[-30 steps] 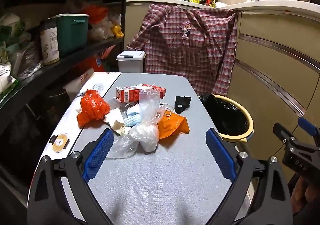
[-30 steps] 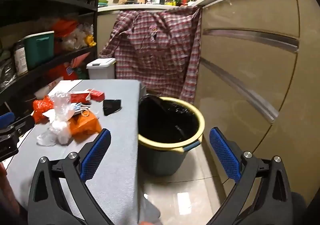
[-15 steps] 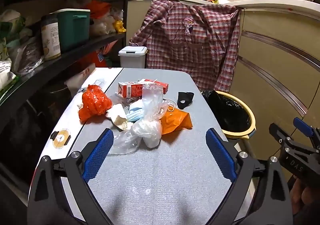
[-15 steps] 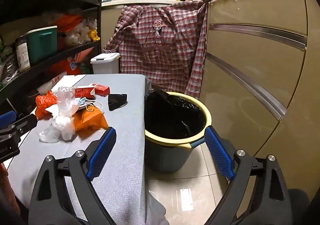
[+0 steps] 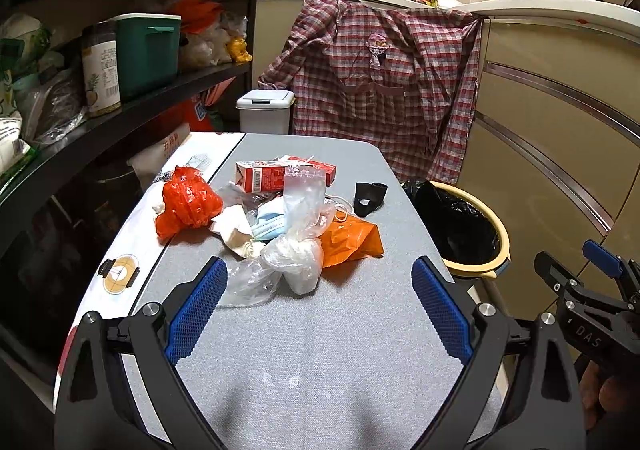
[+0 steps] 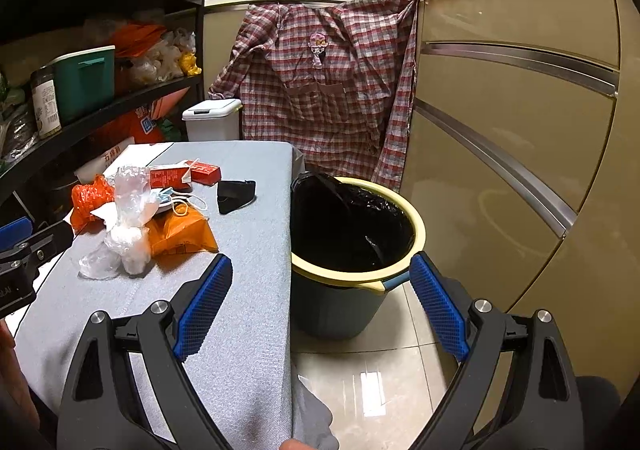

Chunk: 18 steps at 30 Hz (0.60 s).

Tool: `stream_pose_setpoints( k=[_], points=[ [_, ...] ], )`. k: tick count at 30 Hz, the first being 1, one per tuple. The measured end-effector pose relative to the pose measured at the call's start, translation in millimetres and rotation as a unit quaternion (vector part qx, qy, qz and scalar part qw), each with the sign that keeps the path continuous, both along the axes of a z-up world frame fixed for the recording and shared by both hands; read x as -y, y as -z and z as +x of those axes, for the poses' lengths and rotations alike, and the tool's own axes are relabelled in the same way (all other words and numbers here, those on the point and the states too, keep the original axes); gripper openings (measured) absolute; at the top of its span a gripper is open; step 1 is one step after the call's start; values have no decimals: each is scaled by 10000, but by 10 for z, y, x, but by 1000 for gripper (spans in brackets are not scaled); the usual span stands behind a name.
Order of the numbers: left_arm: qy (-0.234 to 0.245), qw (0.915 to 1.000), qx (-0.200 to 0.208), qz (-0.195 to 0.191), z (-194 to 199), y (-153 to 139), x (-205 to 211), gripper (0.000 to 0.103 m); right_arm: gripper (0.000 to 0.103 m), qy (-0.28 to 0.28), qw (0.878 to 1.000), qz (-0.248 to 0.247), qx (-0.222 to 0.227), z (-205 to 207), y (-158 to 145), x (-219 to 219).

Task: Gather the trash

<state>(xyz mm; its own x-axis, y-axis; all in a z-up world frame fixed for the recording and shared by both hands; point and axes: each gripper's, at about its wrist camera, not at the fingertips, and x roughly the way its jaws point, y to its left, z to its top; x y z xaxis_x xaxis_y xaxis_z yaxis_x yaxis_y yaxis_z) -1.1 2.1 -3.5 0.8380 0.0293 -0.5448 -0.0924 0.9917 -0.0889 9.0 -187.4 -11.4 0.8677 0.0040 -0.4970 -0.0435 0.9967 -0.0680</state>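
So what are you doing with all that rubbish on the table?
A person is holding a gripper in each hand, getting ready to collect trash. The left gripper is open over the grey table, pointing at the pile: a clear plastic bag, an orange bag, a red bag, a face mask and a red carton. The right gripper is open too, near the bin with its black liner, which stands on the floor beside the table. Nothing is picked up yet.
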Motion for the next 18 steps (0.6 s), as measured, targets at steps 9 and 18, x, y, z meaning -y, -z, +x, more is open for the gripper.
stream_pose_setpoints(
  k=[9,18],
  points=[
    [0,10000,-1,-8,1,8,14,91,89,0,10000,5,1,2,-1,7],
    [-6,10000,2,-10,3,12,24,90,89,12,10000,4,6,5,-9,8]
  ],
)
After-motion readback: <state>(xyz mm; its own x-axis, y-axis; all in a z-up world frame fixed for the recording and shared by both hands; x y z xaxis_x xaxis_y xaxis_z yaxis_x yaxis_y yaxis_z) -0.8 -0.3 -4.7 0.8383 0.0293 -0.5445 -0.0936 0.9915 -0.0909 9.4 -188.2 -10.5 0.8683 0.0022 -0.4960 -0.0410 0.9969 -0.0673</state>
